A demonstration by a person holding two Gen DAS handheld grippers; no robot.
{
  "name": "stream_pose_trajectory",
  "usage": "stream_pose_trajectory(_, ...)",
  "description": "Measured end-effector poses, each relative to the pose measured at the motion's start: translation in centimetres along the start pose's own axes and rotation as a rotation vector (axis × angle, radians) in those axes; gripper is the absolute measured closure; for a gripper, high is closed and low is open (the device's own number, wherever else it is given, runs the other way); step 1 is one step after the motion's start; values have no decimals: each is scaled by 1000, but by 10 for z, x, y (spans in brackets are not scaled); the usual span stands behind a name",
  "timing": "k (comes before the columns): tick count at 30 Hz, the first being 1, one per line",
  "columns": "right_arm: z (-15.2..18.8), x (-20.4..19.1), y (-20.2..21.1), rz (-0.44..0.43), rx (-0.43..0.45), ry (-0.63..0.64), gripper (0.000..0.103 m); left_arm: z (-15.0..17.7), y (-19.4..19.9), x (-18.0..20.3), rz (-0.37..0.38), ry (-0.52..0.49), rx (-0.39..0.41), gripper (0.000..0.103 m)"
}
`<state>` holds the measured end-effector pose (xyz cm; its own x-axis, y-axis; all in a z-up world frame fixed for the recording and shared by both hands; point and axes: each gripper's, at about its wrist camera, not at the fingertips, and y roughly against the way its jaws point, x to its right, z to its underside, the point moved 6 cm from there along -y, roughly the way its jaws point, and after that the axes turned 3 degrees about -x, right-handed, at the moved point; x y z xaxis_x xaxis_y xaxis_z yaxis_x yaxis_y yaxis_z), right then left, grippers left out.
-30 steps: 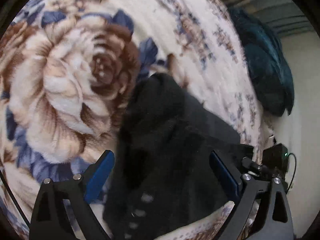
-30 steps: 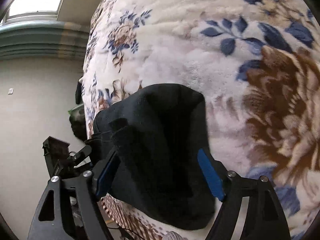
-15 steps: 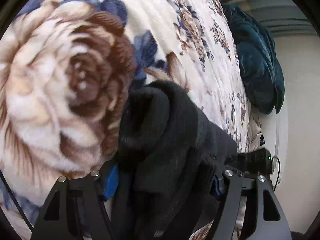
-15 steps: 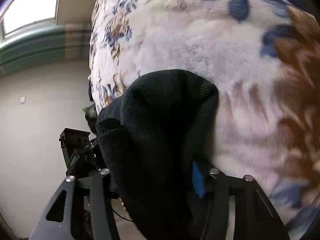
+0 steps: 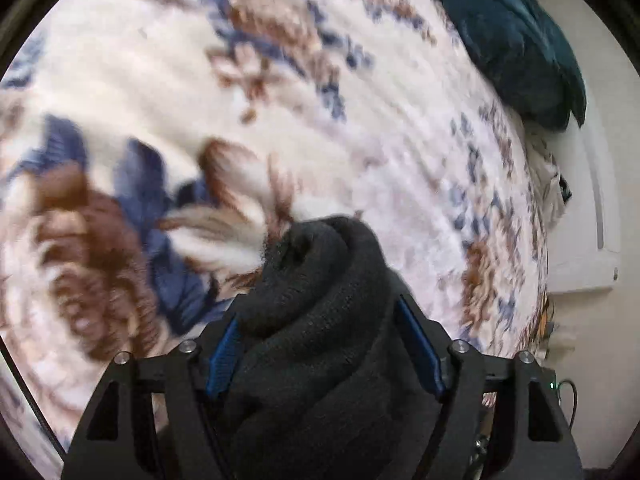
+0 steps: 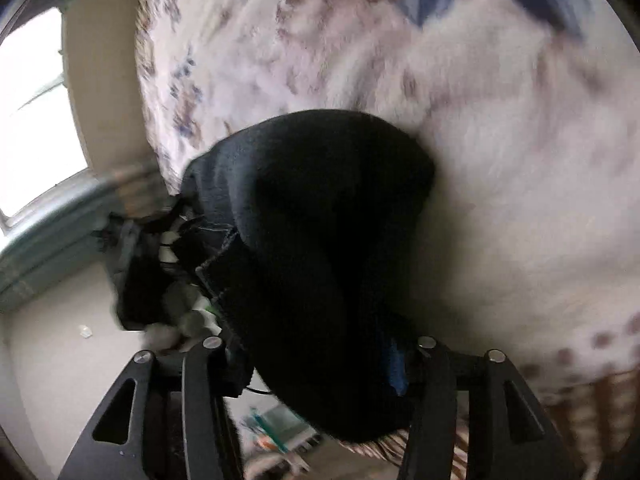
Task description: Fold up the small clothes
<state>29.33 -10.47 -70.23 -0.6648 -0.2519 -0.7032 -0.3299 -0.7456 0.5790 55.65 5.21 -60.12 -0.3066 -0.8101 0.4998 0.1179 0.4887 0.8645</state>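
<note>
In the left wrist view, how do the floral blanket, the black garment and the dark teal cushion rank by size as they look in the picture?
Largest to smallest, as they look:
1. floral blanket, filling most of the view.
2. black garment, bunched between the left gripper fingers; it is nearest the camera, so it looks bigger.
3. dark teal cushion, far off at the top right, partly cut off.

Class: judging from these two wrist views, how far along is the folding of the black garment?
Done: both hand-held grippers, left and right, have gripped the black garment. In hand: it is bunched between them over the floral blanket. Left: laying it flat and folded.
</note>
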Motion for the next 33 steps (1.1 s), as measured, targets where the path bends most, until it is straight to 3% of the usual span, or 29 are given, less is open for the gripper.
stream_pose_trajectory(3, -10, -39, 35, 167, -21, 248, 27, 20, 55, 1, 121, 109, 169, 24)
stream_pose_trajectory(5, -19, -69, 52, 269, -40, 402, 20, 50, 89, -7, 157, 215, 290, 16)
stream_pose_trajectory(7, -32, -100, 53, 313, -91, 534, 16, 91, 107, -18, 180, 341, 388, 15)
stream_pose_trajectory(10, -66, -139, 24, 327, -201, 661, 16, 149, 92, -30, 233, 544, 465, 15)
stream_pose_trajectory(13, -94, -141, -17, 295, -355, 719, 16, 179, 42, -33, 293, 652, 461, 15)
stream_pose_trajectory(15, -113, -132, -53, 310, -455, 711, 16, 188, 10, -38, 285, 678, 451, 16)
stream_pose_trajectory(18, -119, -113, -92, 292, -616, 702, 16, 190, -1, -54, 335, 720, 554, 16)
stream_pose_trajectory(20, -109, -103, -105, 287, -698, 760, 16, 189, 1, -59, 355, 741, 578, 16)
stream_pose_trajectory(22, -99, -100, -109, 268, -714, 818, 20, 195, 9, -57, 342, 748, 574, 17)
stream_pose_trajectory(24, -93, -93, -110, 270, -710, 819, 30, 204, 17, -55, 265, 733, 556, 17)
stream_pose_trajectory(28, -93, -85, -93, 188, -635, 699, 50, 210, 11, -59, 187, 708, 508, 17)
stream_pose_trajectory(33, -60, -61, -67, 86, -676, 530, 53, 197, -12, -72, 234, 661, 421, 16)
